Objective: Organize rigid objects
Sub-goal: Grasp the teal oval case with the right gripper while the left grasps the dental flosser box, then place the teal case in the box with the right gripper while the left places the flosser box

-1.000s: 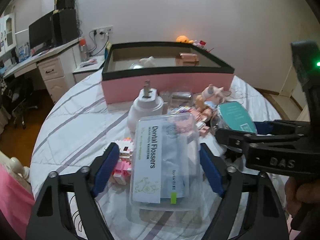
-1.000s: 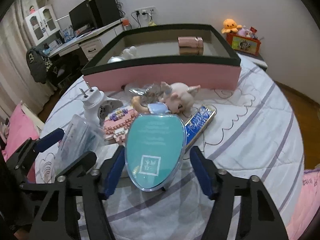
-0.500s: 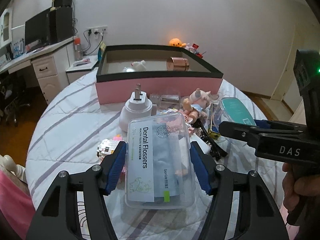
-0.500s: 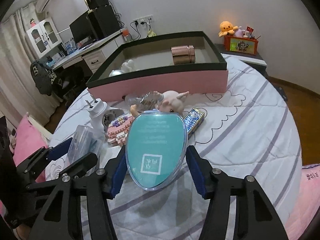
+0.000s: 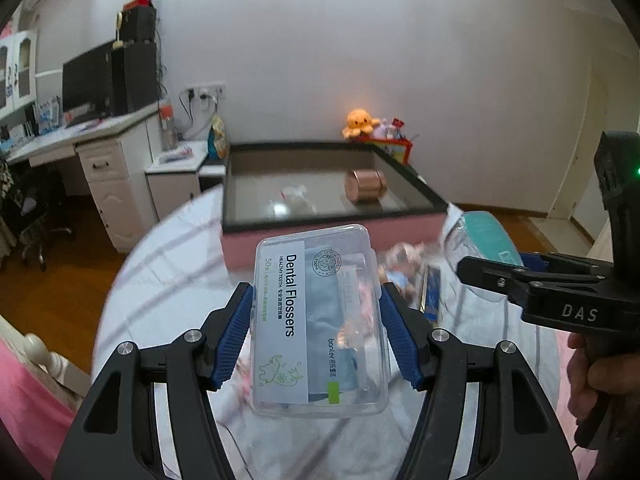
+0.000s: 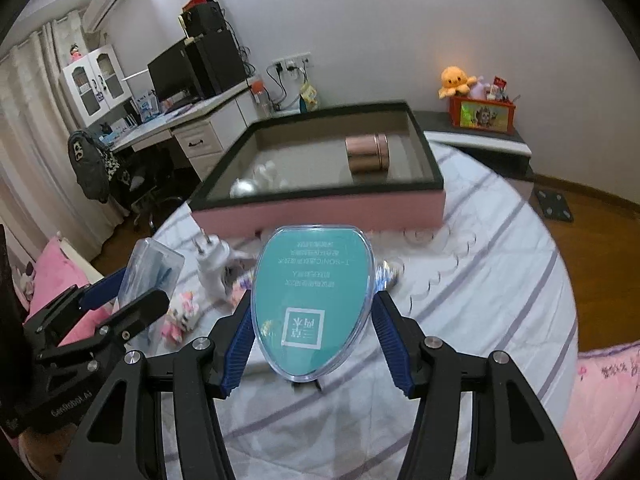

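Note:
My left gripper [image 5: 318, 334] is shut on a clear plastic Dental Flossers box [image 5: 316, 320] and holds it up above the round table. My right gripper [image 6: 312, 332] is shut on a teal oval case [image 6: 312, 300] with a clear rim, also lifted. The pink box with a black rim [image 5: 332, 236] [image 6: 320, 208] stands at the far side of the table. Inside it lie a copper cylinder [image 6: 368, 154] and a small white figure [image 6: 264, 172]. The right gripper shows at the right of the left wrist view [image 5: 520, 276].
On the striped tablecloth [image 6: 480, 292] below lie a white plug adapter [image 6: 212, 264], a doll [image 5: 404, 256], bead trays and a small pink brick toy [image 6: 180, 312]. A white desk with a monitor [image 6: 176, 72] stands at the left. A low shelf with plush toys [image 6: 476, 100] is behind the pink box.
Both grippers have closed on their objects and lifted them off the table. Both views have risen and now look down into the pink box.

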Demonstrator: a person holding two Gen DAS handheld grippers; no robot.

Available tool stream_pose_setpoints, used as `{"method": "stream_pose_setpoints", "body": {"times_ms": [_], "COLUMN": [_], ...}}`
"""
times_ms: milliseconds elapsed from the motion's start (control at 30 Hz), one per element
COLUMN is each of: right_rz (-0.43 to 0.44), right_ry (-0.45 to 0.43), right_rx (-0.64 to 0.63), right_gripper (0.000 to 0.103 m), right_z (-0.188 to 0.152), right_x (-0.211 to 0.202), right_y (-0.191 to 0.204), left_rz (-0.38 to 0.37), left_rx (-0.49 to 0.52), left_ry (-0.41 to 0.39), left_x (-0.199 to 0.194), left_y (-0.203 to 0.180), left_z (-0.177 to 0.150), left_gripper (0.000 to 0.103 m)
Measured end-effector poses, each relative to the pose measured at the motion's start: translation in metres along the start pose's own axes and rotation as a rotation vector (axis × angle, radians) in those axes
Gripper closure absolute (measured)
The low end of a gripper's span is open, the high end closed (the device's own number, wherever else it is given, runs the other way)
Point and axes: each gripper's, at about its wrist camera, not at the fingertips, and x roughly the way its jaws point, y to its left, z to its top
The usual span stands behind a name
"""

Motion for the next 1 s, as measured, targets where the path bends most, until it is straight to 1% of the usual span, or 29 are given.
{"method": "stream_pose_setpoints", "body": {"times_ms": [67, 267, 333, 467, 567, 700, 867, 1000], "right_rz": [-0.007, -0.033, -0.036, -0.037, -0.037, -0.035, -0.047, -0.06], "right_ry": [-0.022, -0.091, -0.109, -0.118, -0.106, -0.065, -0.012, 0.039], "right_rx": [-0.022, -0.056, -0.061, -0.066, -0.068, -0.051, -0.034, -0.019], "right_gripper": [0.044, 0.044, 0.045, 0.045, 0.044, 0.044, 0.044, 0.044], "right_z": [0.014, 0.06, 0.081, 0.109, 0.122, 0.137, 0.152, 0.158], "right_x": [-0.002, 0.0, 0.008, 0.028, 0.048, 0.08, 0.122, 0.153], "right_y": [0.001, -0.001, -0.004, -0.007, -0.009, -0.019, -0.033, -0.044], "left_rz": [0.005, 0.025, 0.022, 0.024, 0.025, 0.031, 0.04, 0.042], "left_rx": [-0.004, -0.007, -0.015, -0.027, -0.024, -0.027, -0.014, -0.009], "left_ry": [-0.017, -0.084, -0.097, -0.101, -0.086, -0.038, 0.014, 0.073], "left_x": [0.001, 0.012, 0.022, 0.045, 0.067, 0.105, 0.146, 0.18], "left_y": [0.005, 0.023, 0.029, 0.037, 0.04, 0.045, 0.044, 0.045], "left_z": [0.012, 0.061, 0.079, 0.105, 0.12, 0.133, 0.143, 0.146], "left_gripper": [0.038, 0.038, 0.038, 0.038, 0.038, 0.038, 0.038, 0.038]}}
